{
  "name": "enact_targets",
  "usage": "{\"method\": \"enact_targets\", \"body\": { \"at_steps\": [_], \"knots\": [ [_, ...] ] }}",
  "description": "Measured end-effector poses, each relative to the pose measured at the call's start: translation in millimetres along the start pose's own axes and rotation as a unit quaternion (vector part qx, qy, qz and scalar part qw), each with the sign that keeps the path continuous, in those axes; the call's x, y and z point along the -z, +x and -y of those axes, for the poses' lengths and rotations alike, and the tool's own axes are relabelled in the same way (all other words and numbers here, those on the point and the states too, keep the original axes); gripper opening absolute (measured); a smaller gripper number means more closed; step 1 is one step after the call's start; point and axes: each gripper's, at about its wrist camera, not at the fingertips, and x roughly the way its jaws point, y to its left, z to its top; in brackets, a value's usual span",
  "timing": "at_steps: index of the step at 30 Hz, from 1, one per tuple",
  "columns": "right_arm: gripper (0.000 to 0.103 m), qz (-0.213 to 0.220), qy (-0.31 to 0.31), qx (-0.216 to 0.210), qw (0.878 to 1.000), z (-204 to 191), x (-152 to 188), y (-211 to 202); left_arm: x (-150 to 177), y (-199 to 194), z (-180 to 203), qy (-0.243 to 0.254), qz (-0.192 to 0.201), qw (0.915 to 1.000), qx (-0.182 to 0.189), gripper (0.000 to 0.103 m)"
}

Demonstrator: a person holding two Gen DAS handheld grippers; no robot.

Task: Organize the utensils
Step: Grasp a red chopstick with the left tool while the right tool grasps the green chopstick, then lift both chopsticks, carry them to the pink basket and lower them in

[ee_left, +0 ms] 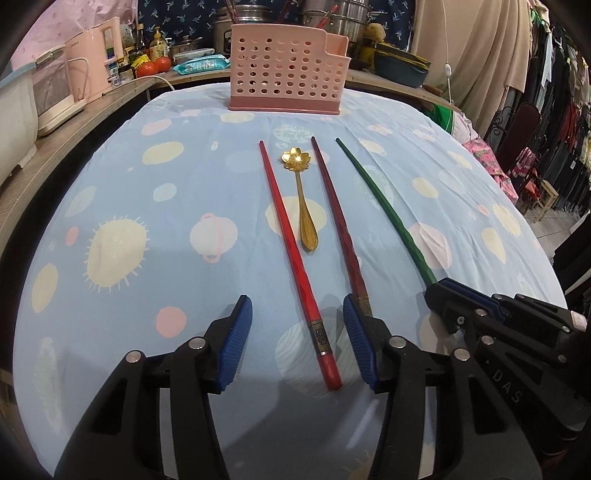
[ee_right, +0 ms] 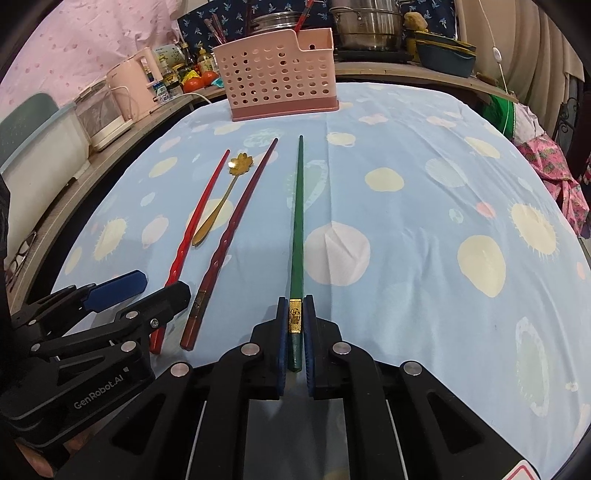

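A pink perforated utensil basket (ee_left: 288,74) (ee_right: 277,77) stands at the far end of the blue patterned tablecloth (ee_left: 147,206). In front of it lie a red chopstick (ee_left: 291,240) (ee_right: 199,214), a gold flower-bowl spoon (ee_left: 304,206) (ee_right: 221,199), a dark red chopstick (ee_left: 340,221) (ee_right: 240,218) and a green chopstick (ee_left: 384,210) (ee_right: 297,221). My left gripper (ee_left: 297,301) (ee_right: 162,282) is open, its blue pads either side of the red chopstick's thick end without touching it. My right gripper (ee_right: 295,301) (ee_left: 439,291) is shut on the green chopstick at its gold band.
A wooden ledge runs along the left and back with a pink kettle (ee_left: 96,59), a white appliance (ee_left: 55,96), tomatoes (ee_left: 153,66), bottles and steel pots (ee_right: 365,26). Clothes hang on a rack (ee_left: 561,110) to the right. The cloth's right half (ee_right: 443,184) holds only its print.
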Motion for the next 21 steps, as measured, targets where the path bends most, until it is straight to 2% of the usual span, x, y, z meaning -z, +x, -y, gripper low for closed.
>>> {"method": "enact_targets", "body": {
  "at_steps": [8,13,21],
  "knots": [
    [0.007,0.000,0.000,0.000,1.000,0.0,0.7,-0.1,6.0,-3.9,-5.4,0.006,0.005,0.9999,-0.013,0.027],
    [0.007,0.000,0.001,-0.001,1.000,1.0,1.2,-1.3,8.5,-6.5,-15.0,-0.004,0.004,0.9999,-0.009,0.007],
    [0.007,-0.002,0.004,-0.001,1.000,1.9,2.4,-3.5,10.1,-12.1,-23.1,-0.016,0.000,0.9998,0.008,0.007]
  ]
}}
